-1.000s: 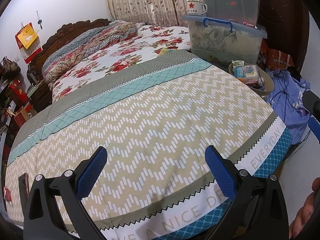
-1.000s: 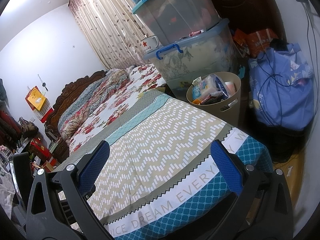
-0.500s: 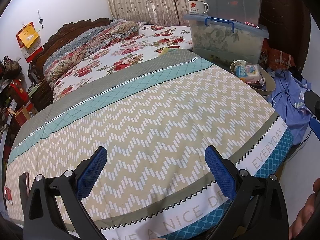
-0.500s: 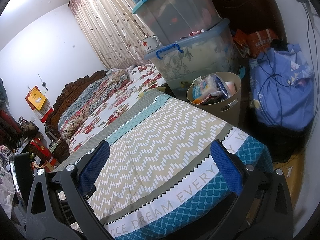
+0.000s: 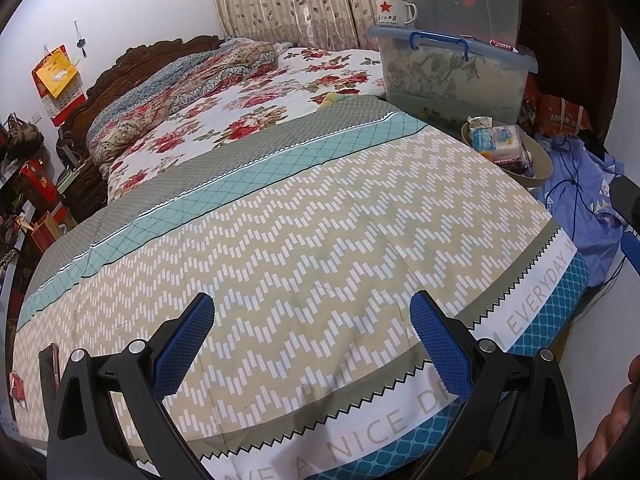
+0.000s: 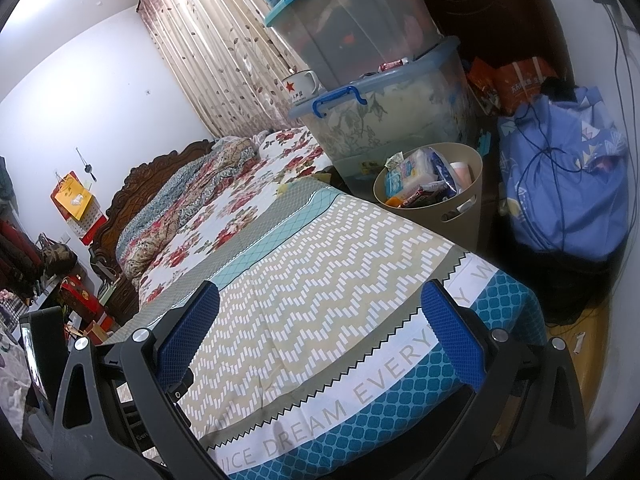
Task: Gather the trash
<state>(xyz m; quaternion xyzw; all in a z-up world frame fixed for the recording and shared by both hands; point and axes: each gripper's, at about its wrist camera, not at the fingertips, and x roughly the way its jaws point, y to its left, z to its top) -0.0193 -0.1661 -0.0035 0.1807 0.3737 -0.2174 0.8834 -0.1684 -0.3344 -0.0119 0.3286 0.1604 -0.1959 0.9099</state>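
A beige waste bin (image 6: 460, 208) stands on the floor beside the bed's far corner, filled with wrappers and packets (image 6: 416, 184). In the left wrist view the same bin (image 5: 540, 160) shows past the bed's right edge, with packets (image 5: 496, 140) on top. My left gripper (image 5: 312, 324) hovers open over the zigzag bedspread (image 5: 320, 240) near the foot of the bed, nothing between its blue pads. My right gripper (image 6: 320, 312) is open too, above the bed's foot corner, the bin well ahead to its right. No loose trash shows on the bedspread.
Stacked clear storage boxes (image 6: 380, 92) with a star mug (image 6: 300, 86) stand behind the bin. A blue bundle with cables (image 6: 560, 192) lies right of it. A floral quilt (image 5: 240, 100) and carved headboard (image 5: 120, 72) lie further back. Cluttered shelves (image 5: 28, 200) line the left side.
The left wrist view has drawn back slightly from the bed, so the bin and boxes look a little smaller. The right gripper has barely moved. Both stay open.
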